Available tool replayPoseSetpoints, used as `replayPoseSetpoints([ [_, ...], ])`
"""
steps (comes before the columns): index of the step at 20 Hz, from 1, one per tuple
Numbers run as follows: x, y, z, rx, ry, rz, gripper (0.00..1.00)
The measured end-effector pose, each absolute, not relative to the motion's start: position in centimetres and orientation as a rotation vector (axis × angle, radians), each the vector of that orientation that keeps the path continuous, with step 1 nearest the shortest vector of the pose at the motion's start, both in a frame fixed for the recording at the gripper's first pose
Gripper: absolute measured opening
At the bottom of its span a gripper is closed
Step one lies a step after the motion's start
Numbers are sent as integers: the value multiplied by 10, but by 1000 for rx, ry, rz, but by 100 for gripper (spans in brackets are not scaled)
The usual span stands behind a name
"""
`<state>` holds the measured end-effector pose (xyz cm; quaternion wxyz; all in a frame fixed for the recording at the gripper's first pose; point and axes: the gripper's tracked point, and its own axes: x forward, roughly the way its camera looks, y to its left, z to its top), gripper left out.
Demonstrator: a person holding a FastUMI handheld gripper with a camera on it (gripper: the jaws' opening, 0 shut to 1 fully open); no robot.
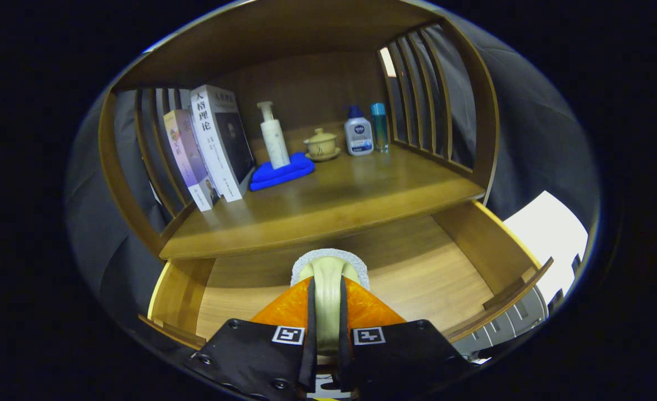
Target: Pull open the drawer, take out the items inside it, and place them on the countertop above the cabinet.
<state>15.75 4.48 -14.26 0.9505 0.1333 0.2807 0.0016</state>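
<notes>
Pinching a cream brush (328, 278) between both fingers, your gripper (327, 312) hovers over the open drawer (473, 245); a Nivea bottle (358, 132) stands upper centre.

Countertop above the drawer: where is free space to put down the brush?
The gripper is shut on the brush over the open drawer. The countertop is bare in front, between blue cloth and right slats. Crowded behind: books, bottles.
</notes>
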Motion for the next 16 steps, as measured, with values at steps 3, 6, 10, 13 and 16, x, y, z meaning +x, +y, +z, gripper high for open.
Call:
replayPoseSetpoints([
  [3,151,45,-118,268,479,17,18],
  [6,148,43,-90,265,386,18,18],
  [10,152,41,-66,209,344,16,18],
  [13,162,43,-58,200,340,15,18],
  [16,184,36,-62,175,381,-13,17],
])
